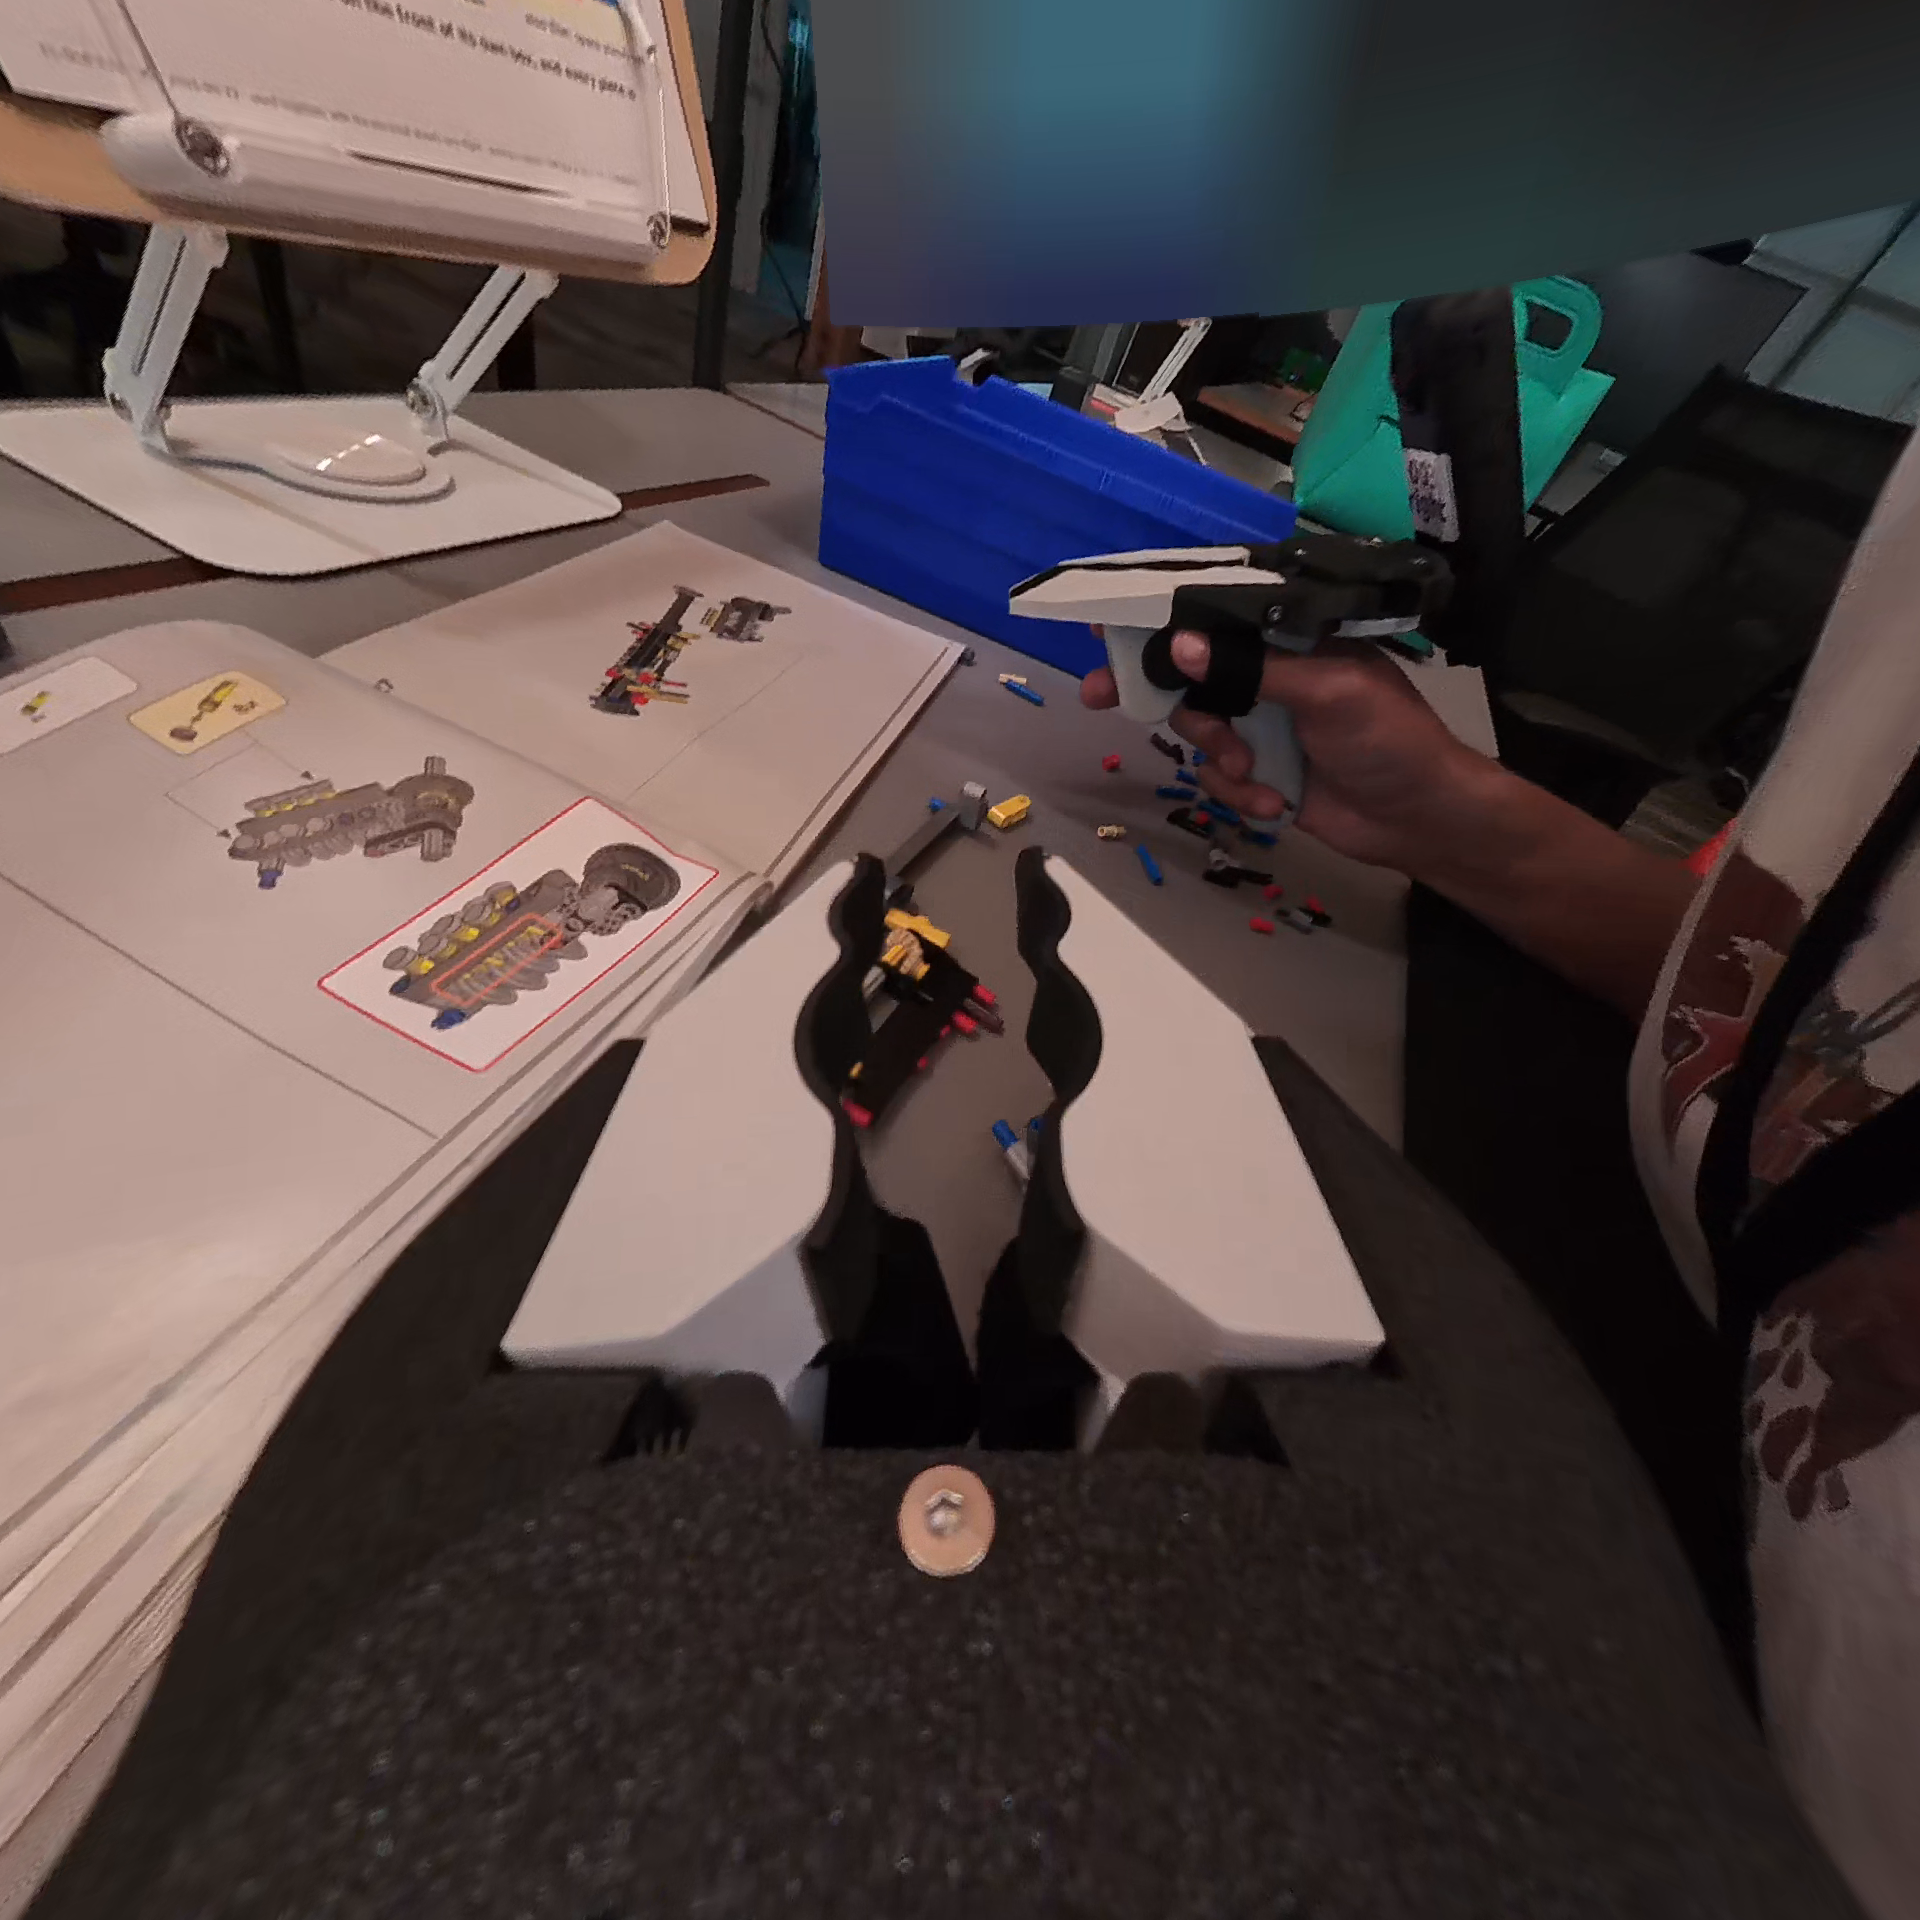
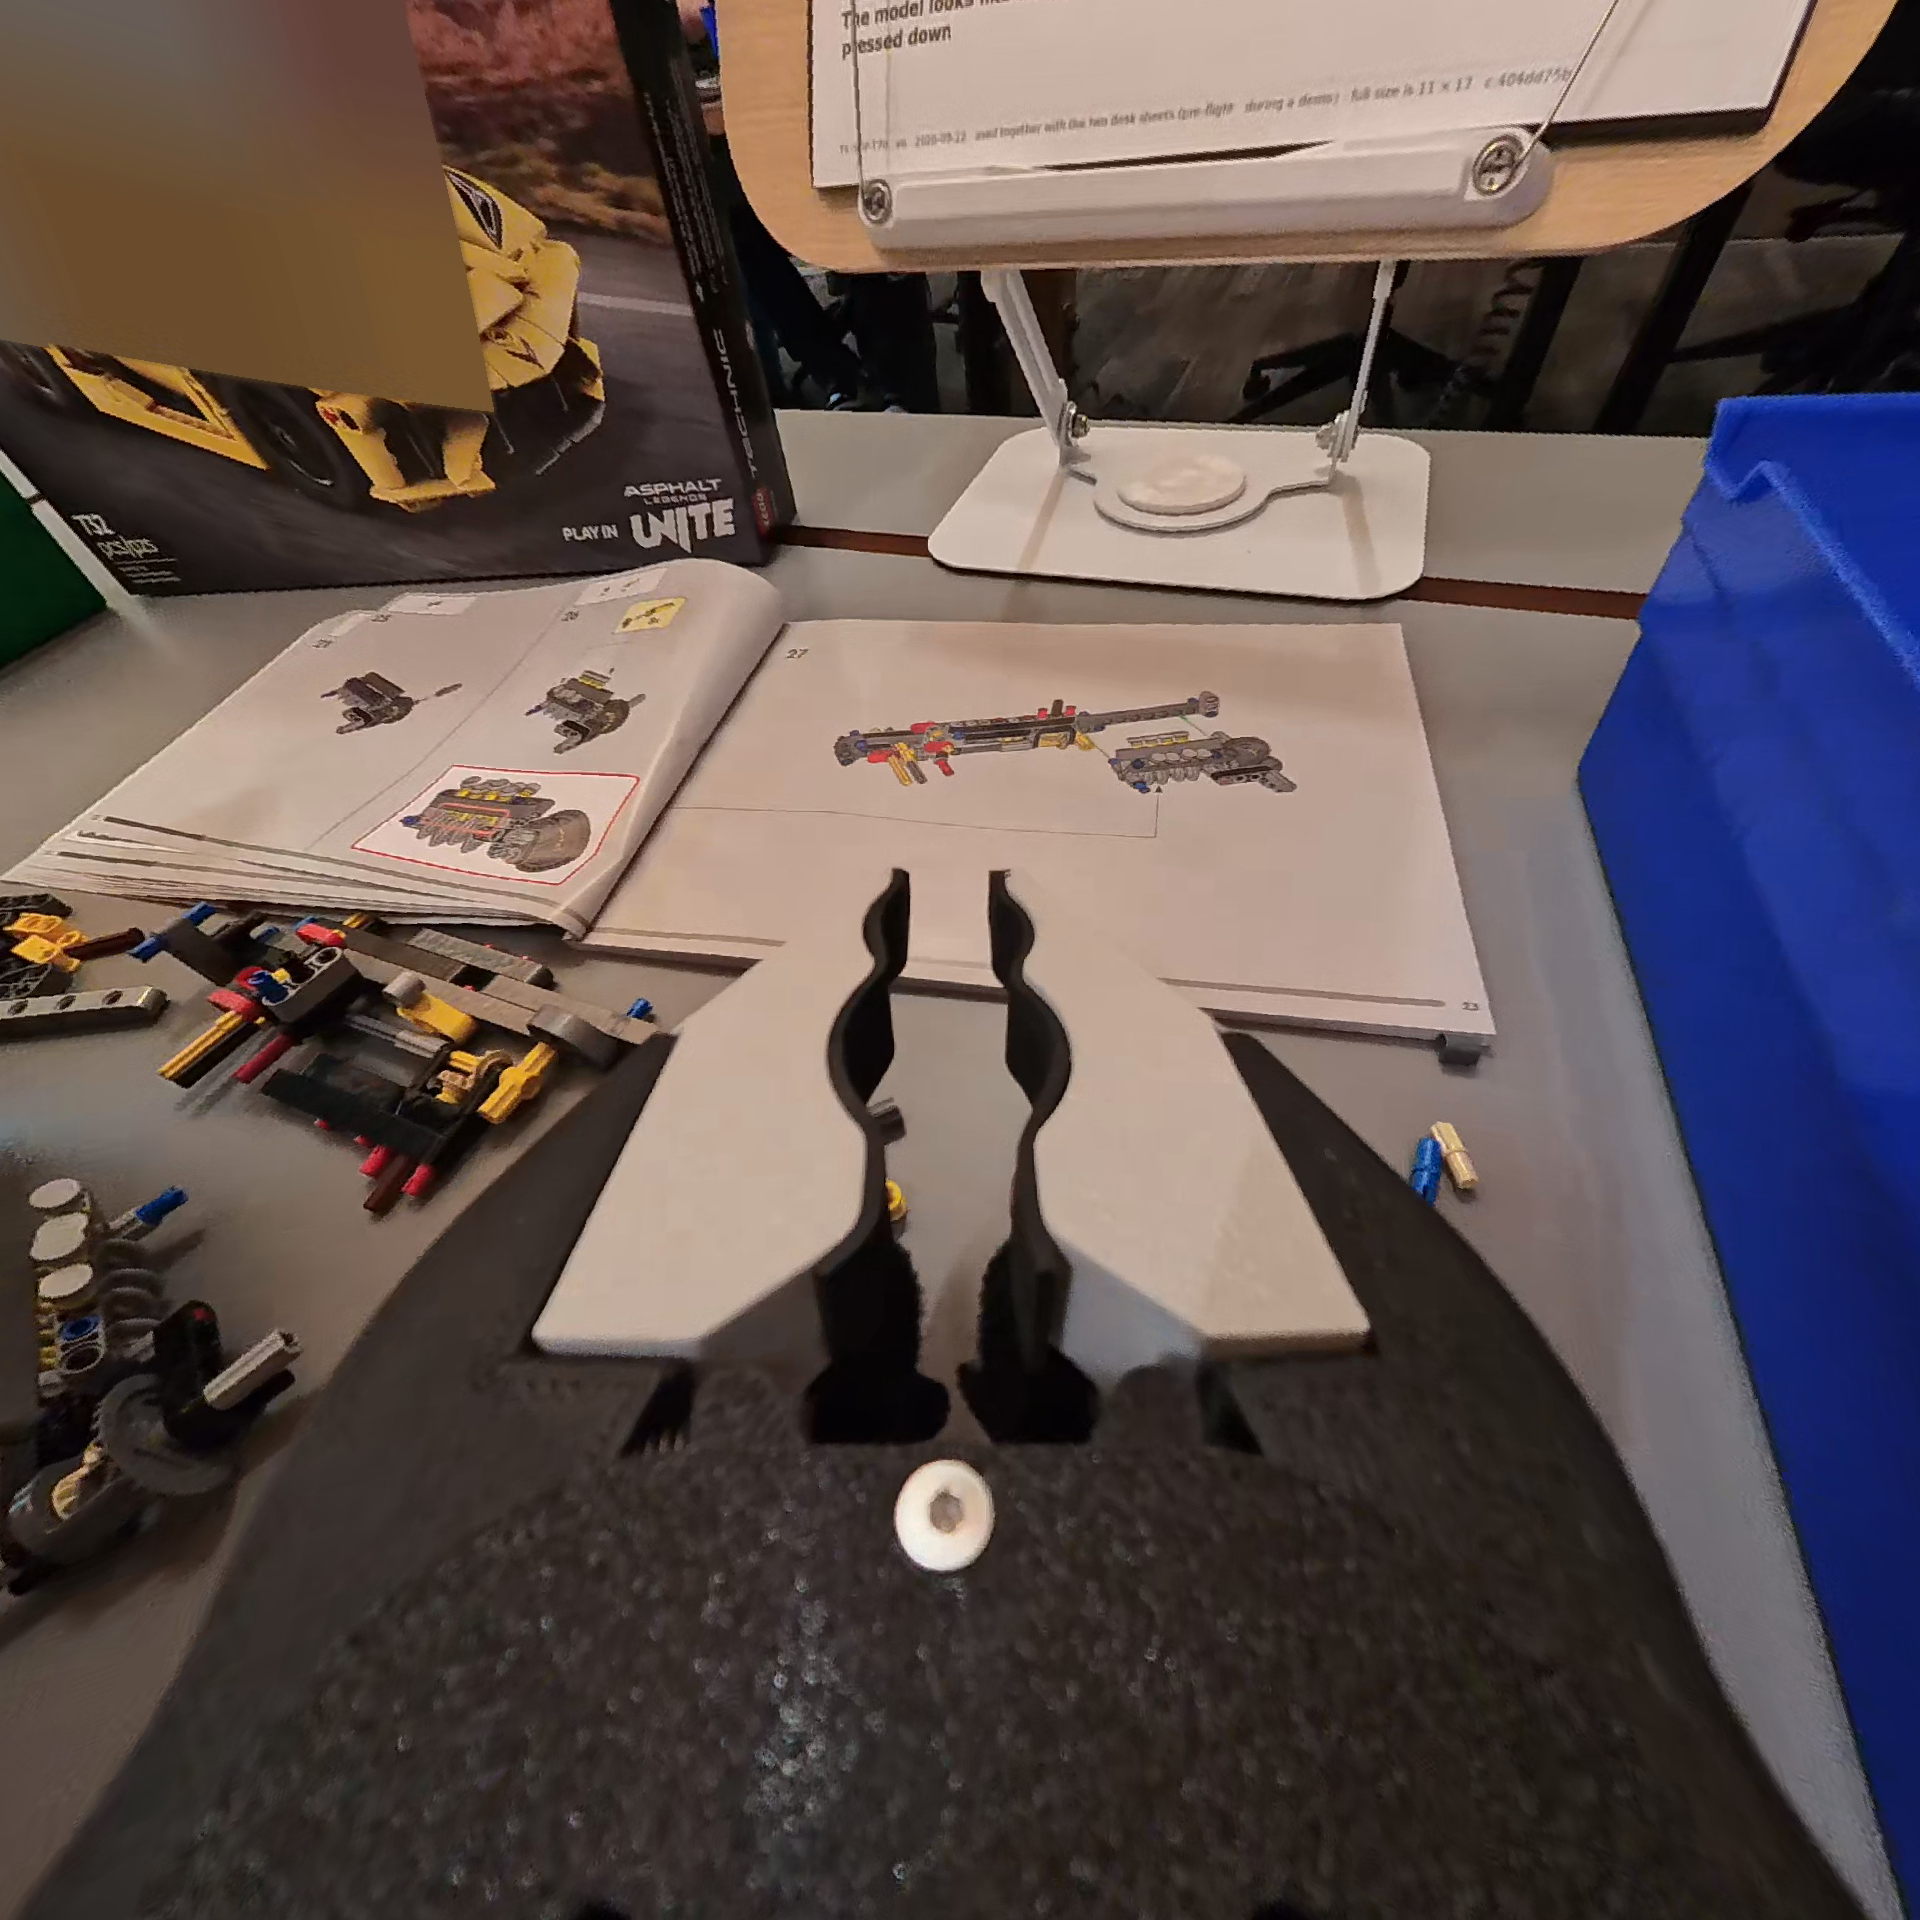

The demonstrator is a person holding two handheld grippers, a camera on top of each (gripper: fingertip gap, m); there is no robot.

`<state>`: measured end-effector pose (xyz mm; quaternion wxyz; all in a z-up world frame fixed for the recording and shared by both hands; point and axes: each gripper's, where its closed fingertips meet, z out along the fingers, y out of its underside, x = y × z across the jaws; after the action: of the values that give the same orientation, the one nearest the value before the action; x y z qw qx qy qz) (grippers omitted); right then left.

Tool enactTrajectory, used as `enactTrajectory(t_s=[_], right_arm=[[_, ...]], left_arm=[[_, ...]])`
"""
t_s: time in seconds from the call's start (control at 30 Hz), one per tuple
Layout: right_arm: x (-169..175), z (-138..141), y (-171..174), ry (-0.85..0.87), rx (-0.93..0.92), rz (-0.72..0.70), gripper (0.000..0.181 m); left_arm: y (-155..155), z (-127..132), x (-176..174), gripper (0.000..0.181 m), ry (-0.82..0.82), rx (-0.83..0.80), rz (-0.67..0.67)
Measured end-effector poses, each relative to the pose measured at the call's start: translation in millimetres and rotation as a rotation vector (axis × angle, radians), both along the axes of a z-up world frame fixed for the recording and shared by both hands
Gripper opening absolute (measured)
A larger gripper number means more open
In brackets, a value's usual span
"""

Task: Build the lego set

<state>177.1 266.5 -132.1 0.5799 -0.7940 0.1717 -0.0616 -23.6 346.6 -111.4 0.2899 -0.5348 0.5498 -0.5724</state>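
Observation:
A long LEGO chassis assembly (image 1: pixel 920 1013), black and grey with red and yellow pins, lies on the grey table and also shows in the right wrist view (image 2: pixel 395 1023). My left gripper (image 1: pixel 948 862) is open and empty, hovering over it with the assembly showing between the fingers. My right gripper (image 2: pixel 948 878) is open a little and empty, pointing at the open instruction booklet (image 2: pixel 1039 852). It also shows in the left wrist view (image 1: pixel 1132 592), held by a hand above loose pins. An engine sub-assembly (image 2: pixel 104 1351) sits at the left.
The booklet (image 1: pixel 416 883) lies left of the chassis. A blue bin (image 1: pixel 1018 499) (image 2: pixel 1787 831) stands at the right. A white document stand (image 2: pixel 1184 520) and the set's box (image 2: pixel 416 416) stand at the back. Loose small pins (image 1: pixel 1226 831) (image 2: pixel 1444 1158) are scattered around. A person's arm (image 1: pixel 1455 810) reaches in. The gap from one gripper's tips to the other's is roughly 20 cm.

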Motion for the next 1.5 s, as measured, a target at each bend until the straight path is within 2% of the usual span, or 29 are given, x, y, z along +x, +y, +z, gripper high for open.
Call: enactTrajectory(t_s=[0.17, 0.27, 0.43, 0.73, 0.87, 0.97, 1.07, 1.17, 1.27, 1.37, 1.5], right_arm=[[-9, 1, 1, -0.023, 0.006, 0.031, 0.013], [-6, 2, -3, -0.072, -0.008, -0.006, 0.012], [2, -4, -13, -0.062, -0.04, -0.07, 0.012], [-12, 2, -9, -0.105, -0.02, -0.023, 0.008], [-17, 4, -8, -0.107, -0.014, -0.008, 0.009], [-39, 6, -7, -0.016, -0.001, 0.076, 0.026], [-64, 5, -19, 0.026, -0.035, 0.122, 0.034], [-72, 3, -36, -0.018, -0.036, 0.067, 0.032], [-68, -3, -45, -0.043, -0.011, 0.012, 0.026], [-61, 3, -46, -0.054, 0.021, -0.005, 0.022], [-62, -7, -43, -0.047, -0.014, 0.012, 0.022]], left_arm=[[3, -4, -4, 0.024, 0.012, 0.031, 0.03], [4, -2, -6, 0.024, -0.008, 0.065, 0.053], [1, -3, -7, 0.024, -0.015, 0.085, 0.069], [6, -6, -7, 0.024, 0.013, 0.07, 0.091], [2, -10, -10, 0.024, 0.053, 0.086, 0.064], [-14, -11, -15, 0.024, 0.063, 0.112, -0.001], [-37, -13, -22, 0.024, 0.07, 0.164, -0.093], [-46, -18, -23, 0.024, 0.072, 0.24, -0.126], [-46, -25, -22, 0.024, 0.105, 0.241, -0.129], [-43, -29, -21, 0.024, 0.121, 0.235, -0.114], [-39, -32, -19, 0.024, 0.128, 0.252, -0.094]])
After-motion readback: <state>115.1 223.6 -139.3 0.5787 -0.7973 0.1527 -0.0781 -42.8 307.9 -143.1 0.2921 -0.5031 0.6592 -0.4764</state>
